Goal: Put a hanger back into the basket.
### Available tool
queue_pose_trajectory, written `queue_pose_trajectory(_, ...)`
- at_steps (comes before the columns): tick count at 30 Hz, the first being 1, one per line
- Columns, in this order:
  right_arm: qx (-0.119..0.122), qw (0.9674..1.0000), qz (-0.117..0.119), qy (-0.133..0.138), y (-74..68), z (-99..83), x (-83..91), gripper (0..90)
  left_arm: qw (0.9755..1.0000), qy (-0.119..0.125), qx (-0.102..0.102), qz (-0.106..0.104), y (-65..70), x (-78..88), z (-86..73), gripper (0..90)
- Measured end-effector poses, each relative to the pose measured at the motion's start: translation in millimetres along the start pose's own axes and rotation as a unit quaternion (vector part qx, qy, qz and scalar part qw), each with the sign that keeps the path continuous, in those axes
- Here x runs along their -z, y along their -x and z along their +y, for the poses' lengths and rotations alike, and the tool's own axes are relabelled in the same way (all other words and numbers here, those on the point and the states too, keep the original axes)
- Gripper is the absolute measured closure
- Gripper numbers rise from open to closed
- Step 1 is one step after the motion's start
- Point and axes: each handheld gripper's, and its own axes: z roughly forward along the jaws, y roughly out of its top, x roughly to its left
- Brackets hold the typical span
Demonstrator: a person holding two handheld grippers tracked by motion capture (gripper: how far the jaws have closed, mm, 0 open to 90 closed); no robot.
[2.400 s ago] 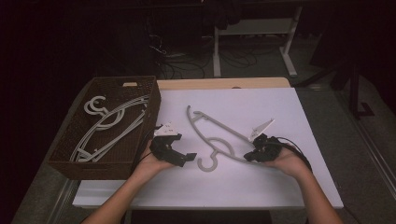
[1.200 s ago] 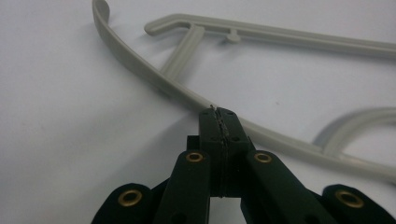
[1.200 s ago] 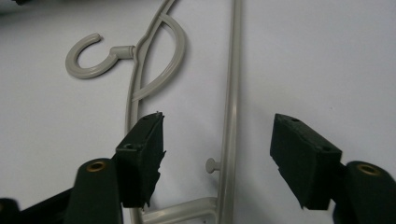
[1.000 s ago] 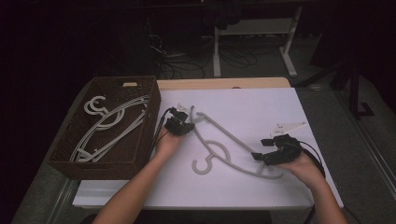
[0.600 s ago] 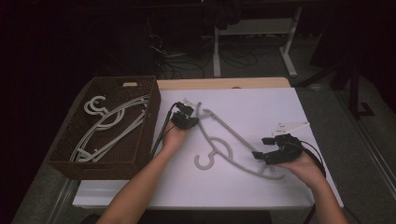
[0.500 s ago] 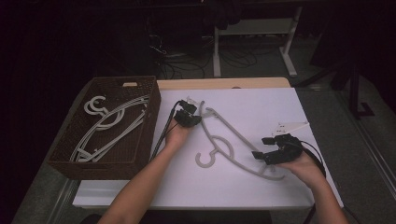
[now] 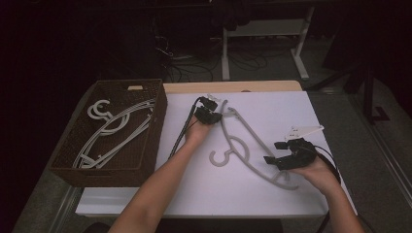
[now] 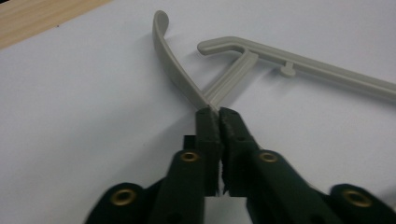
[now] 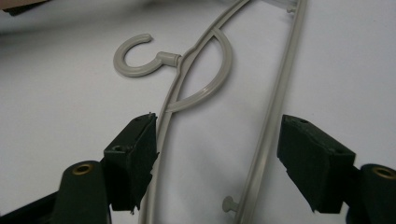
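A grey plastic hanger point(image 7: 243, 145) lies on the white sheet, its hook pointing toward the basket. My left gripper point(image 7: 214, 115) is at the hanger's far end. In the left gripper view the hanger point(image 8: 243, 70) runs into my left gripper point(image 8: 218, 112), whose jaws pinch its corner. They have just been opening a little, and a thin slit shows between the pads. My right gripper point(image 7: 273, 160) is open over the near end. In the right gripper view my right gripper point(image 9: 219, 123) straddles both rails of the hanger point(image 9: 196, 79), with the left pad point(image 9: 135, 149) against the upper rail.
A dark woven basket point(image 7: 145, 162) at the left holds several more grey hangers point(image 7: 111, 127). The white sheet point(image 7: 316, 109) has bare room at the right. A wooden table edge point(image 7: 252, 86) runs along the far side, and beyond it are table legs and cables.
My left gripper has moved away from me and to the right with the hanger's far end, swinging the hanger. Over the last second my right gripper has stayed put.
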Motion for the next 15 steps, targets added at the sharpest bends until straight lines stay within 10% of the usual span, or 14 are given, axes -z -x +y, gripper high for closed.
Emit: queue_pose_trajectory(15,-0.03,0.9973,-0.052,-0.043,22.9,-18.7,17.4,72.9,0.9952,0.037,0.001,-0.091,9.5,99.7,-43.1,34.7)
